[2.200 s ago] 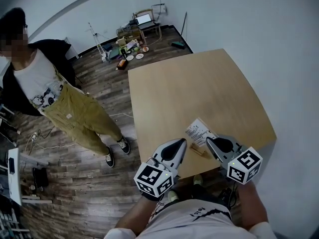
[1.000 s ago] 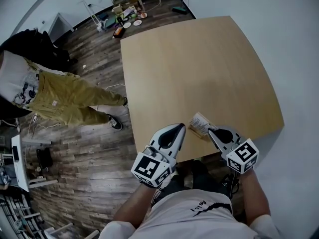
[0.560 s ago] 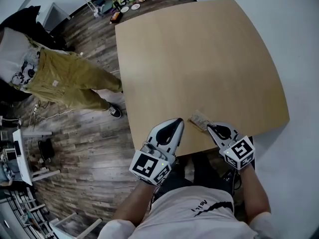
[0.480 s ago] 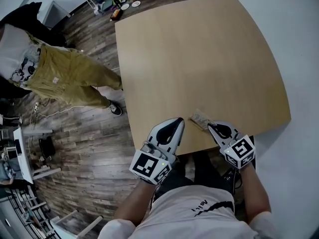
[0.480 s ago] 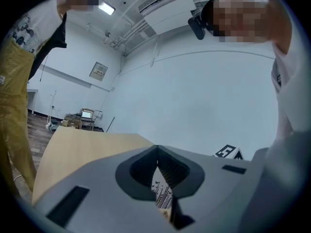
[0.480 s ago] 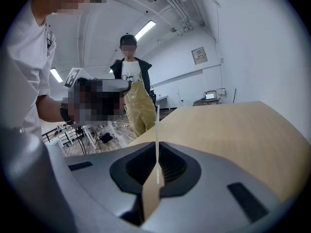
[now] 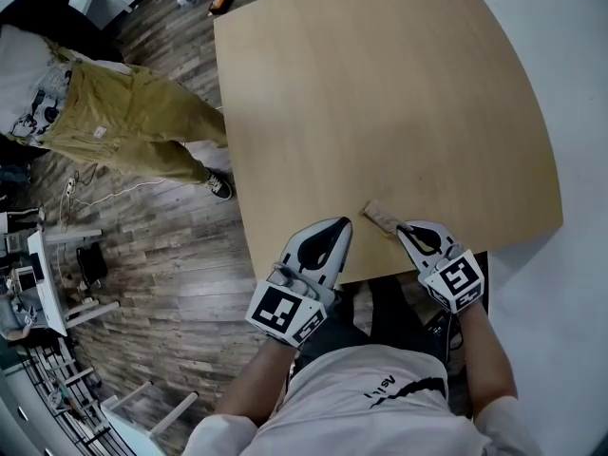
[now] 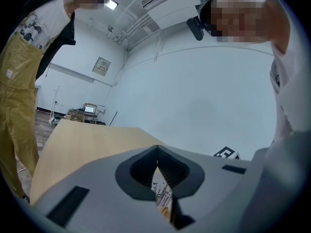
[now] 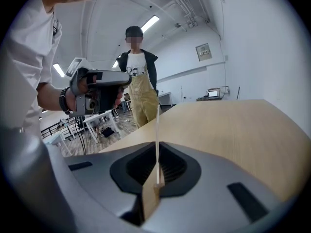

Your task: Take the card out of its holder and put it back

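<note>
Near the front edge of the light wooden table (image 7: 380,93), a small wooden card holder (image 7: 382,216) carries a white printed card. My right gripper (image 7: 403,228) is shut on the holder's near end. In the right gripper view the card (image 9: 157,130) stands edge-on as a thin upright line, and the wooden holder (image 9: 149,200) sits between the jaws of my right gripper (image 9: 158,148). My left gripper (image 7: 338,224) is shut and empty, a little left of the holder and apart from it. Through the jaws of my left gripper (image 8: 158,149) I see a strip of the printed card (image 8: 163,193).
A person in mustard overalls (image 7: 114,112) stands on the wood-plank floor left of the table and also appears as the person (image 9: 138,81) in the right gripper view. The table's front edge runs just under both grippers. A white wall lies to the right.
The head view has tipped further down, so the table sits higher in frame. Both grippers and the holder have kept their places at the front edge. The card now shows edge-on.
</note>
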The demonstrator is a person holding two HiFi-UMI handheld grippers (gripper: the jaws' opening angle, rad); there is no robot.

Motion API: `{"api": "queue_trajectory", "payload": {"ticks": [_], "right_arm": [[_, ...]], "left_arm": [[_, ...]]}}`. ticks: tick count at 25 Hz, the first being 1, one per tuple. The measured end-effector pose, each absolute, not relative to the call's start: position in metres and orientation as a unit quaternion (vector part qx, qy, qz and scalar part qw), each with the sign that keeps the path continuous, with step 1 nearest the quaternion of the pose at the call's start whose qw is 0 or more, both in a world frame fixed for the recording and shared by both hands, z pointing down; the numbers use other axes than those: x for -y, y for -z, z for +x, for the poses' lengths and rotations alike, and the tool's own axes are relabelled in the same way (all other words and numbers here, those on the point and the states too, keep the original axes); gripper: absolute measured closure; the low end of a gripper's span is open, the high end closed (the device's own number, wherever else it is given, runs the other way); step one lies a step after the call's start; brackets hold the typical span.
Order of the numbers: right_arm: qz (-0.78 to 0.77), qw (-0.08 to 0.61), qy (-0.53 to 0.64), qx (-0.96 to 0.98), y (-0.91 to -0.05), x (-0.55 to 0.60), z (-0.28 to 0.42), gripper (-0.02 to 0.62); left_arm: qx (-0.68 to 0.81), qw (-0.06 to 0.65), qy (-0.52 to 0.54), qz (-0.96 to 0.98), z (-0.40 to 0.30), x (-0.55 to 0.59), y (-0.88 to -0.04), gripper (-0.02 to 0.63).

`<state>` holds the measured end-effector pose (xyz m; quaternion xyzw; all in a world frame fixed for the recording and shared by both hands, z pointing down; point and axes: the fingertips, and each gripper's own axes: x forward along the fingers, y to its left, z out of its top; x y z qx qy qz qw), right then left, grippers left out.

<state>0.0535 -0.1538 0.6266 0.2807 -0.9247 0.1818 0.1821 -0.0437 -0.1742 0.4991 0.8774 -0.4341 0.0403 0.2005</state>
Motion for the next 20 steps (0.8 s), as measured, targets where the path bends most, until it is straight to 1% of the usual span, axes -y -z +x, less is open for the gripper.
{"api": "queue_trajectory", "payload": {"ticks": [14, 20], "right_arm": [[0.280, 0.179, -0.186, 0.925, -0.636, 0.152, 0.051, 0.569], [0.275, 0.195, -0.185, 0.923, -0.647, 0.149, 0.048, 0.569]], "left_arm": [[0.440, 0.205, -0.049, 0.873, -0.041, 0.170, -0.501, 0.594], [0.442, 0.205, -0.049, 0.872, -0.042, 0.169, -0.503, 0.594]]}}
